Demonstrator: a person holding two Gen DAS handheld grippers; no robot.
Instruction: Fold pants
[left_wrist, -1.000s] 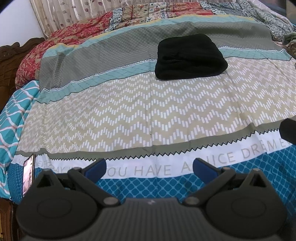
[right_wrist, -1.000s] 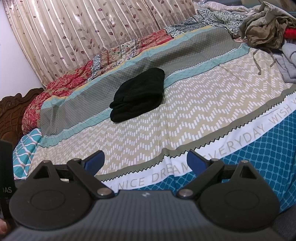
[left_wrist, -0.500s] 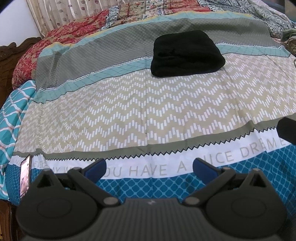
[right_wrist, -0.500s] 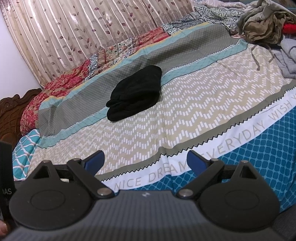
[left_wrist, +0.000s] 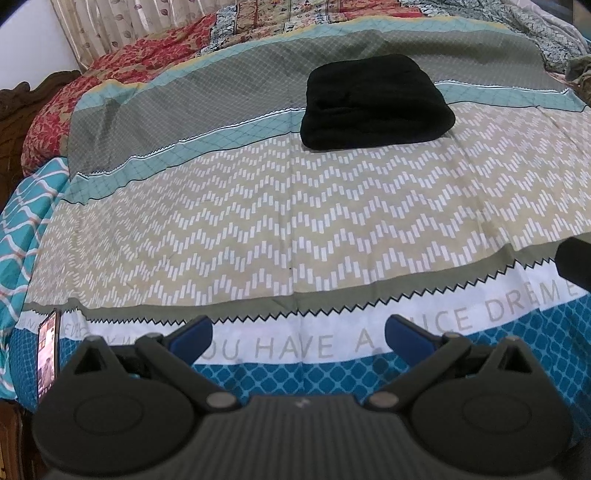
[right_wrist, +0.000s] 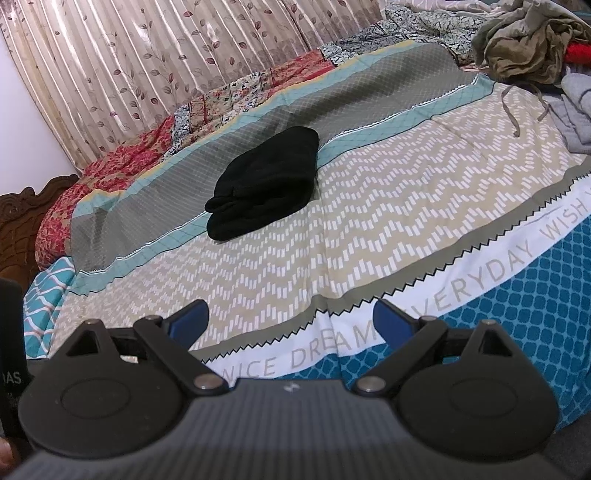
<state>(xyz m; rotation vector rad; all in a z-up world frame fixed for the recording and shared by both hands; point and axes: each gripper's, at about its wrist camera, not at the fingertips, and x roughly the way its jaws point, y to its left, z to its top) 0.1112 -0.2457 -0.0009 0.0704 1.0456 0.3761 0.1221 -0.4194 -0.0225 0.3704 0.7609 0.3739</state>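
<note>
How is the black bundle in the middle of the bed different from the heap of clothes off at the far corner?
The black pants are one dark garment; the clothes heap mixes olive, grey and a bit of red.
The pants lie folded into a compact, tidy stack; the heap is crumpled and loose, with a drawstring trailing out.
The pants sit alone mid-bed; the heap crowds the far right edge.
Both rest on the patterned bedspread, untouched.

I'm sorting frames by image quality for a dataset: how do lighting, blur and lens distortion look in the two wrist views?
Left wrist view: even soft light, strong fisheye curve in the bedsheet stripes, black folded pants lose fabric detail, left gripper slightly soft. Right wrist view: sheen on the curtain, same bowed stripes, dark corners, right gripper near-field soft.
</note>
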